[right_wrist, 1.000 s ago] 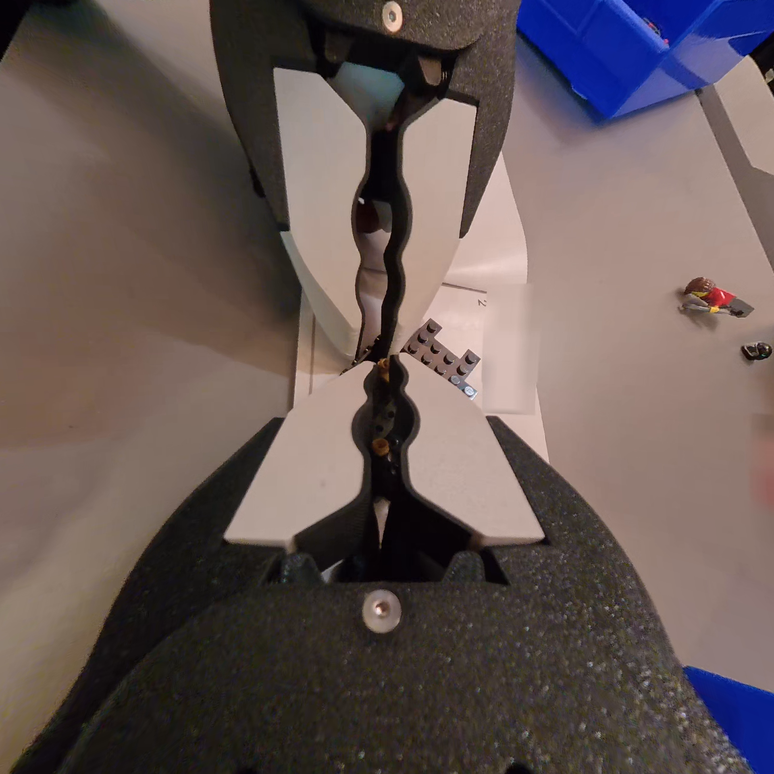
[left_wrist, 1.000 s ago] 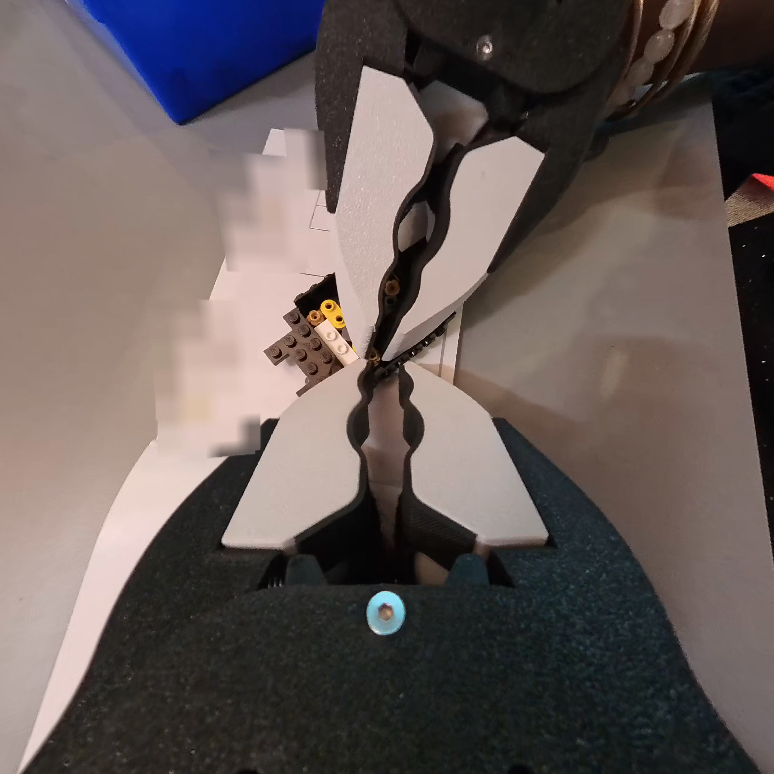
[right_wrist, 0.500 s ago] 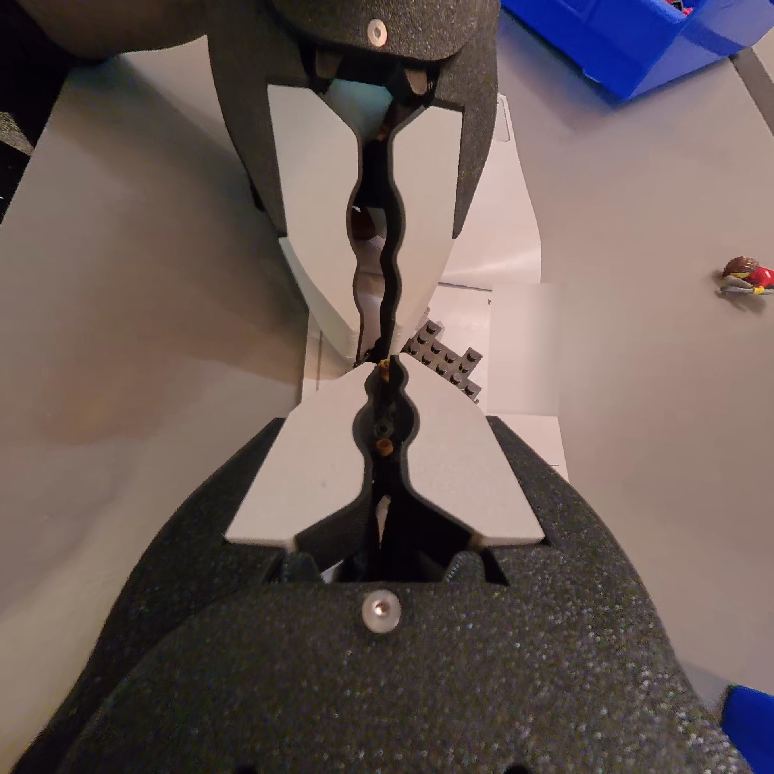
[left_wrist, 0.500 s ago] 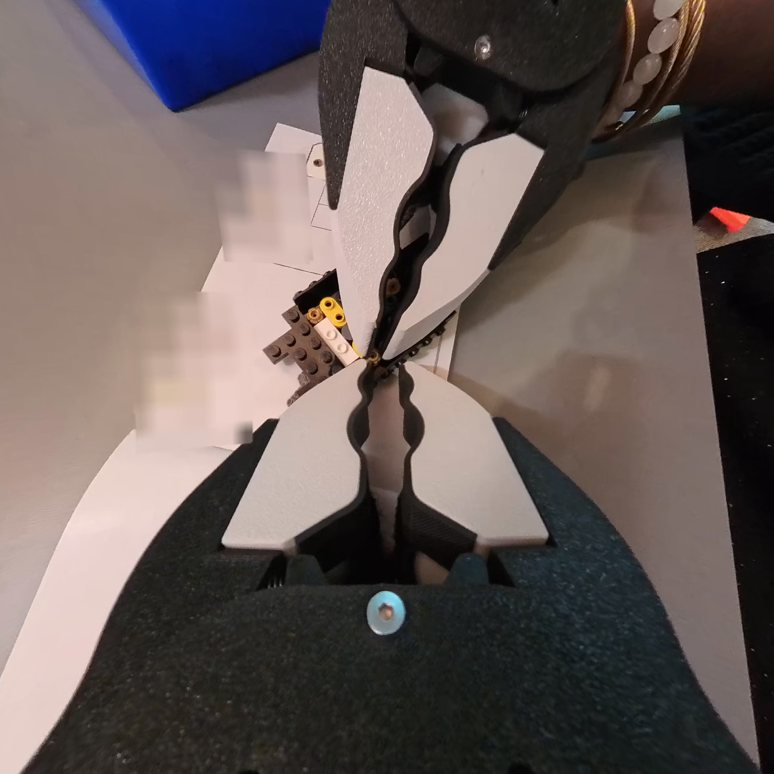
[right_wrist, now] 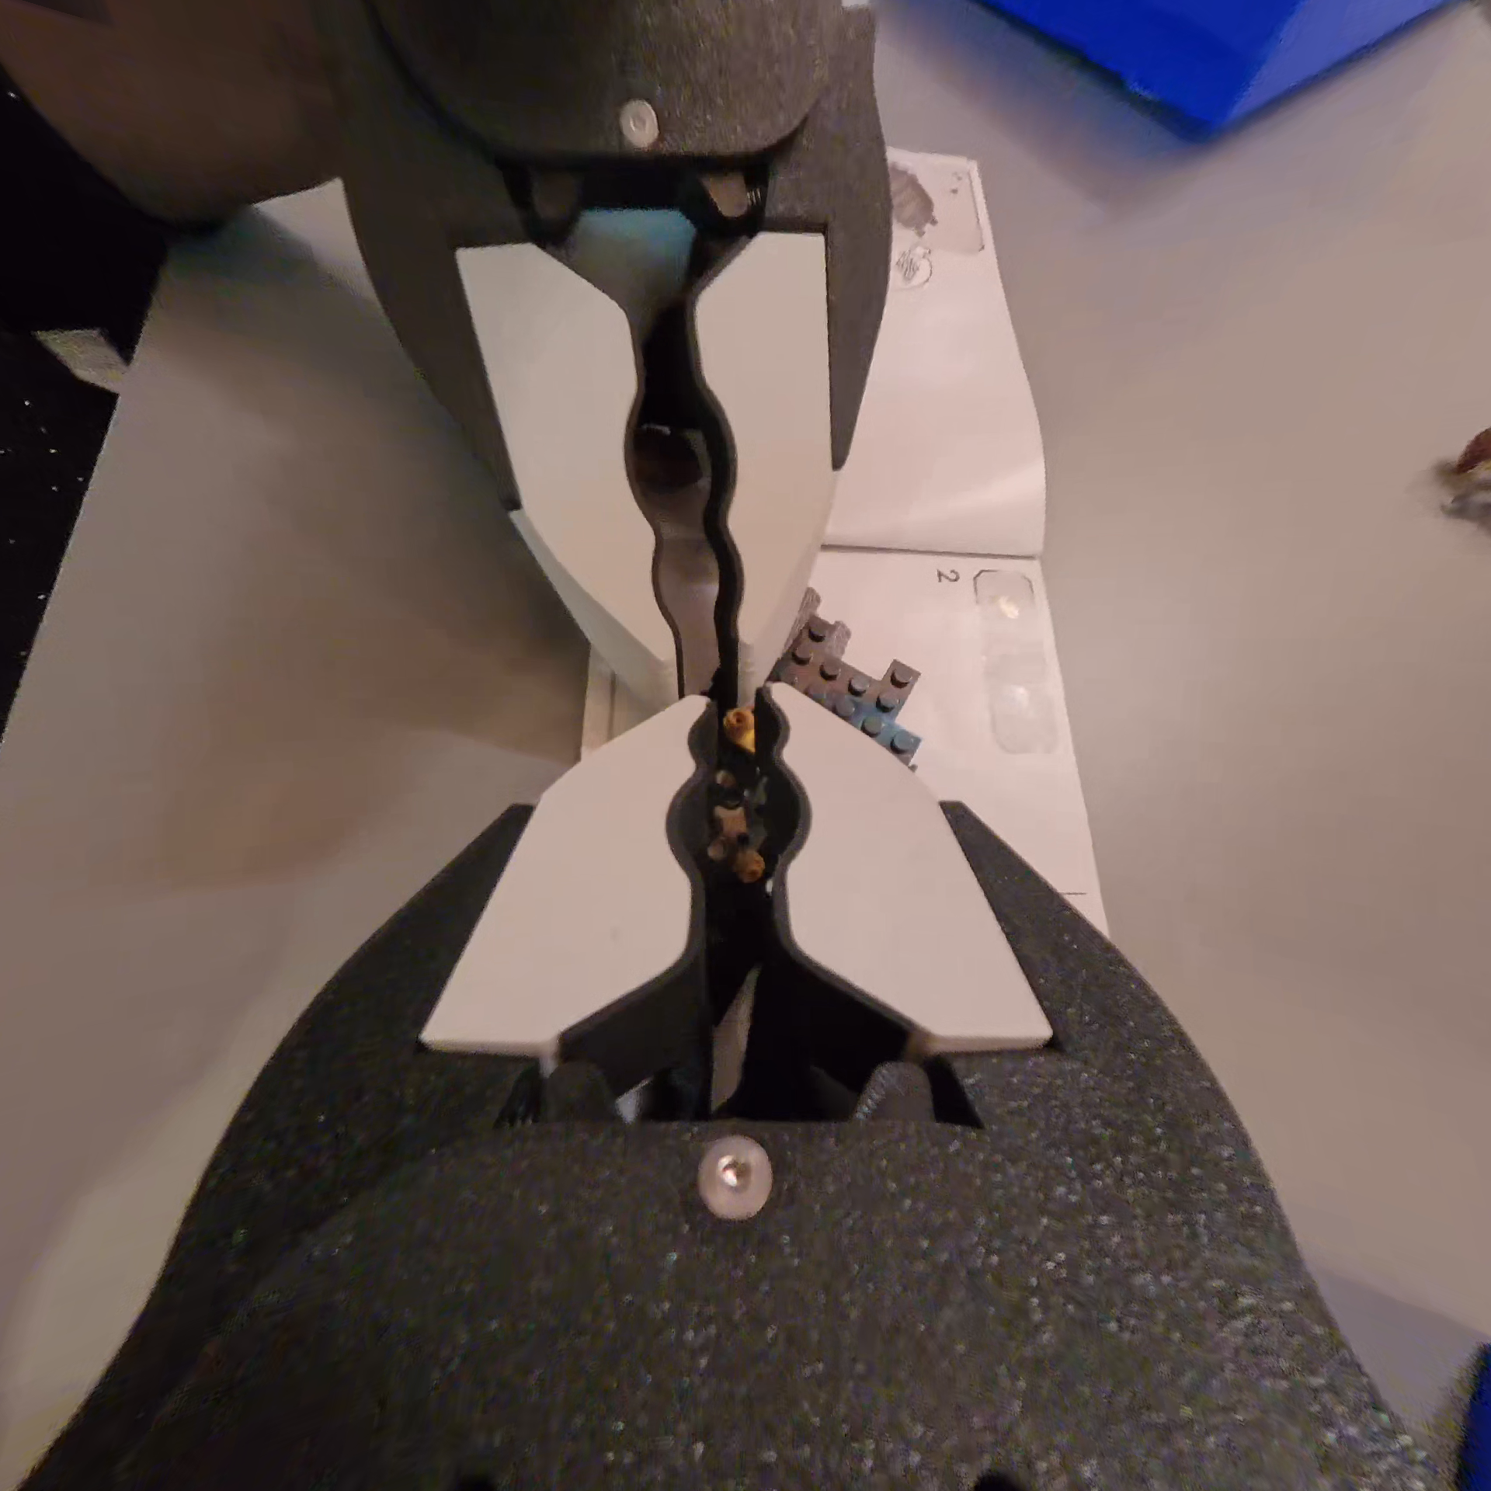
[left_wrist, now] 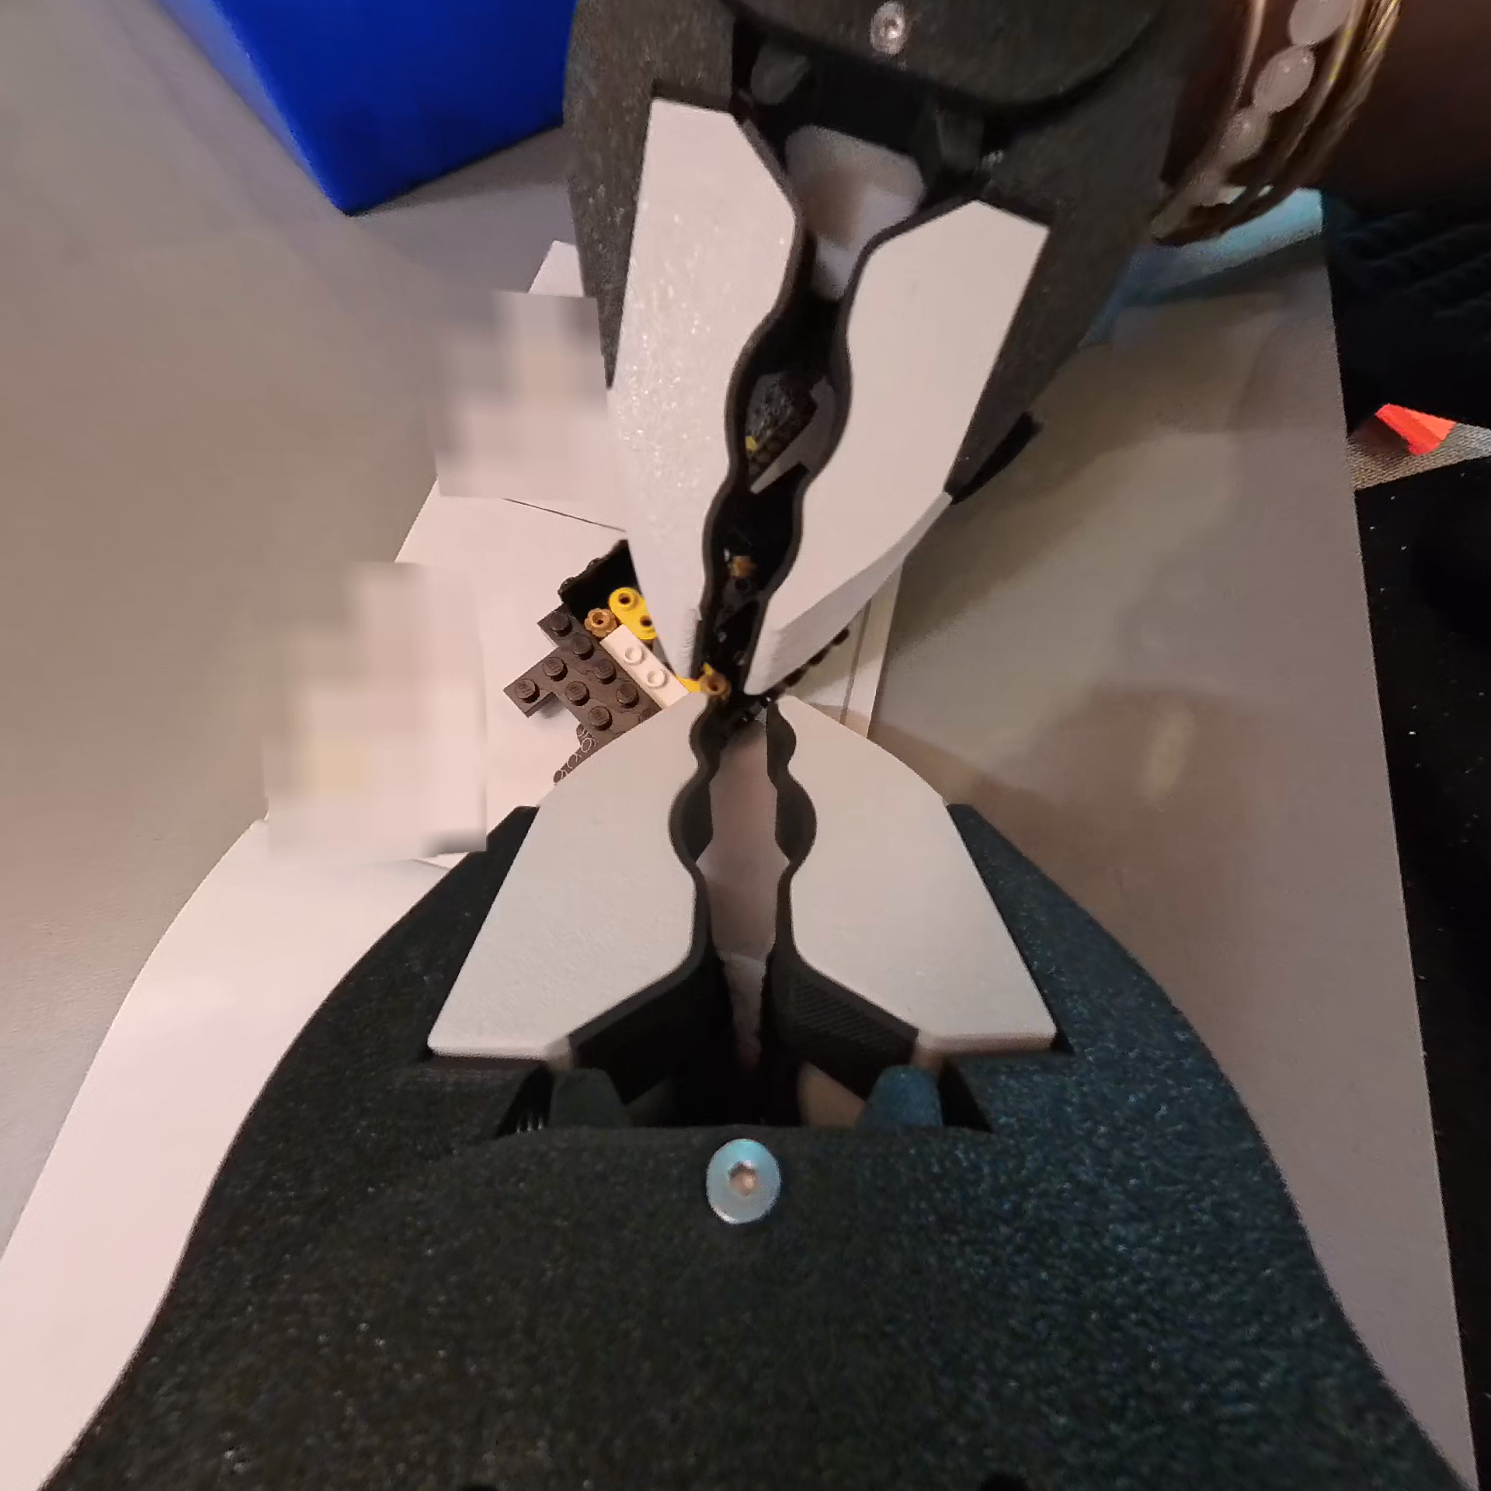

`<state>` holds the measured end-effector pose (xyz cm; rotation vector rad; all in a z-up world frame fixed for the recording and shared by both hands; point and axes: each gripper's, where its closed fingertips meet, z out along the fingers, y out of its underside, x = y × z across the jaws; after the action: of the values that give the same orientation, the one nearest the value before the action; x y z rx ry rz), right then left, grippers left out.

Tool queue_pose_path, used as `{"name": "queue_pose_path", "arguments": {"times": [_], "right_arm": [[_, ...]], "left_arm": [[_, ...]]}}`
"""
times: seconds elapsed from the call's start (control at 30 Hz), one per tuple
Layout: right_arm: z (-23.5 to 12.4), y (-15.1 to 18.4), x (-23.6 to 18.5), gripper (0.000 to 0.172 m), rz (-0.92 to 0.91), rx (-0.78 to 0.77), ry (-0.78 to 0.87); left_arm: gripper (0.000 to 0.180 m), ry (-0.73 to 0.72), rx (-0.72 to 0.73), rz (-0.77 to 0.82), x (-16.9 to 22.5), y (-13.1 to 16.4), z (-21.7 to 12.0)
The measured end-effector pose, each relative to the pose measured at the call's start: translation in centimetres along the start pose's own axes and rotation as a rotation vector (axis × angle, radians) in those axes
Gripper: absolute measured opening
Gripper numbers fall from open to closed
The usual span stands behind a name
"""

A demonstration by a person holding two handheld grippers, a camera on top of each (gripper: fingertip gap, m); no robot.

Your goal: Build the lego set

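Note:
My two grippers meet tip to tip over a white instruction sheet (right_wrist: 928, 484). My right gripper (right_wrist: 734, 706) is shut on a narrow black brick piece with gold studs (right_wrist: 738, 807). It enters the left wrist view from the top (left_wrist: 726, 686). My left gripper (left_wrist: 738, 710) is shut on the near end of the same black piece (left_wrist: 744, 714). Just left of the tips a dark grey studded plate (left_wrist: 577, 686) lies on the sheet, carrying a white brick (left_wrist: 637, 657) and a yellow piece (left_wrist: 633, 605). The plate also shows in the right wrist view (right_wrist: 855, 686).
A blue bin (left_wrist: 403, 81) stands at the far side of the grey table; it also shows in the right wrist view (right_wrist: 1210, 48). A small figure (right_wrist: 1468, 484), blurred, lies at the right edge. A wrist with bracelets (left_wrist: 1275, 121) holds the right gripper. A dark area borders the table (left_wrist: 1436, 726). Only a small space, under 4 cm, lies between the two pairs of fingers. The small figure (right_wrist: 1468, 484) is about equally far from each gripper, around 25 cm.
Both grippers stay shut and tip to tip. Both views have shifted slightly: the bin and the small figure slid toward the frame edges. A gold stud at the tips shows more plainly now.

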<state>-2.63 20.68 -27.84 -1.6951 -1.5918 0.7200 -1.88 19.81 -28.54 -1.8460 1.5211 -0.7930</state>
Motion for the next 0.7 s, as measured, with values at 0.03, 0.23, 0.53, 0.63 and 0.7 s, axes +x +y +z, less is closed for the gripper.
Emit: {"name": "queue_pose_path", "arguments": {"times": [0.03,0.23,0.53,0.63,0.7], "right_arm": [[0.03,0.26,0.05,0.008,0.009,-0.023,-0.018],[0.49,0.88,0.00,0.007,-0.054,-0.095,-0.082],[0.49,0.73,-0.02,0.006,-0.141,-0.020,-0.004],[0.48,0.65,-0.02,0.006,-0.139,-0.014,0.017],[0.49,0.63,-0.02,0.006,-0.136,-0.012,0.023]], "left_arm": [[0.010,0.000,0.001,0.000,0.00,0.00,0.01],[0.010,0.008,0.005,-0.001,0.04,0.02,0.00],[0.009,0.004,0.013,-0.008,-0.03,0.05,-0.02],[0.006,0.004,0.015,-0.020,-0.11,0.07,-0.05],[0.006,0.008,0.016,-0.028,-0.10,0.08,-0.08]]}}
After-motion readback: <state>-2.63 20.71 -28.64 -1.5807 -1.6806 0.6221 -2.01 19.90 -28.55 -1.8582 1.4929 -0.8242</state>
